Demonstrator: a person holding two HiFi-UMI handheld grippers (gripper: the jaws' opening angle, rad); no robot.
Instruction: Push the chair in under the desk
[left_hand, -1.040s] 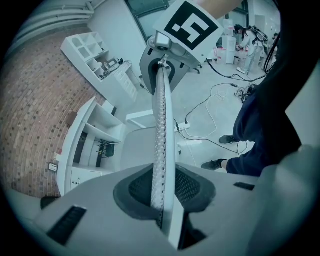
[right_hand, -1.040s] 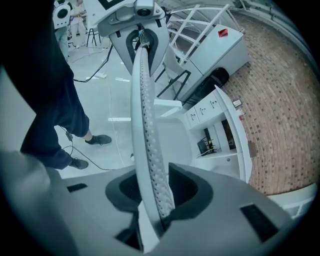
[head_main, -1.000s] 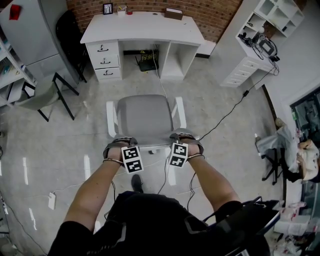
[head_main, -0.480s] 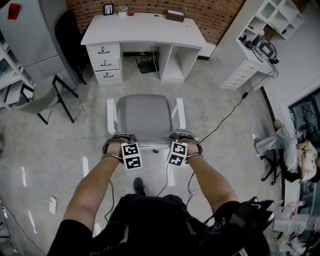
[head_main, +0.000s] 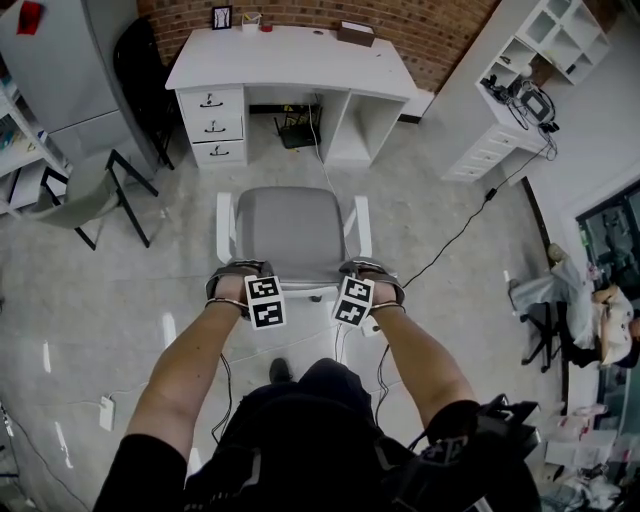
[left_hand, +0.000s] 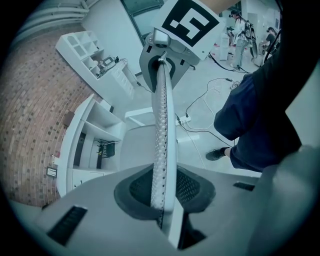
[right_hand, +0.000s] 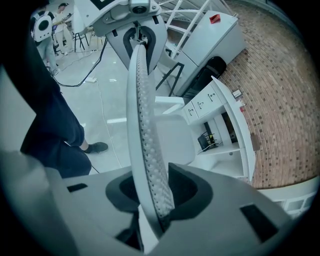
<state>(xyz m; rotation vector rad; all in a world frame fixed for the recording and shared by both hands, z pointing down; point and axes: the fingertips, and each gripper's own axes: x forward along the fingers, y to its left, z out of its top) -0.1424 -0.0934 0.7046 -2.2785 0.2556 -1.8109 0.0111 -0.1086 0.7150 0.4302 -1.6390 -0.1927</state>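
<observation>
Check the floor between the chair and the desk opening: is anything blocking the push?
Nothing bulky. The floor between the chair and the desk is bare except for a thin white cable trailing out of the opening towards the chair's right side. A black device sits at the back of the opening.

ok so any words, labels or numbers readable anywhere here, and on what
No text can be read.
The small frame on the desk: print too small to read.
The square markers: black-and-white patterns only, no letters.
</observation>
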